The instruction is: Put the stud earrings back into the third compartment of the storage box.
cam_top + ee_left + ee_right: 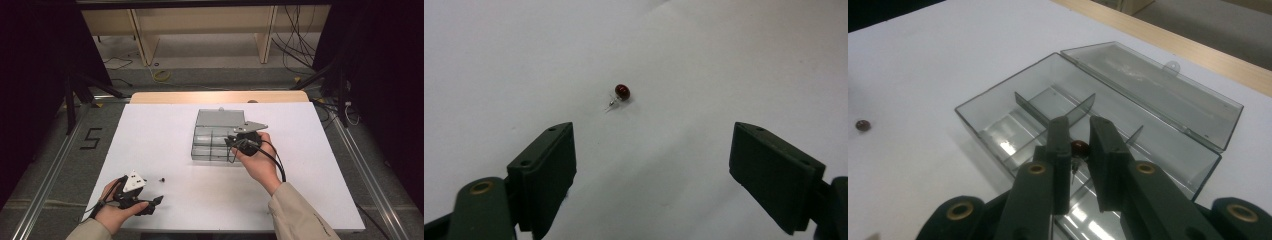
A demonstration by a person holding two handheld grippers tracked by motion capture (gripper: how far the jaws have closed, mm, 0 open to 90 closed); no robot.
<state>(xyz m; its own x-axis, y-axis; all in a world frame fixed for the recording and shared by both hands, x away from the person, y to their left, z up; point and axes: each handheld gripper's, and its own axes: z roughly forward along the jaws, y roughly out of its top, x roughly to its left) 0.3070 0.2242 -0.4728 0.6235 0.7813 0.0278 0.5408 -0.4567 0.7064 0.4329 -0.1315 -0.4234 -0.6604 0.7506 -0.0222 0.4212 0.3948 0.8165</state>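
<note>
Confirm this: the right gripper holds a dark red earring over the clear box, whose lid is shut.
Wrong on the lid. The right gripper view shows the clear box with its lid open, folded back flat. The right gripper does hold a dark red earring over it.

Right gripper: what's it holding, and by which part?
The right gripper pinches a dark red bead earring at its bead, over the clear box.

A small dark-red bead (pixel 1078 147) on a thin pin sits pinched between the right hand-held gripper's (pixel 1079 145) jaws, over the open clear box (pixel 998 107) with dividers. A second bead (pixel 622 92) lies on the white tabletop (pixel 724 60), its pin sideways.
</note>
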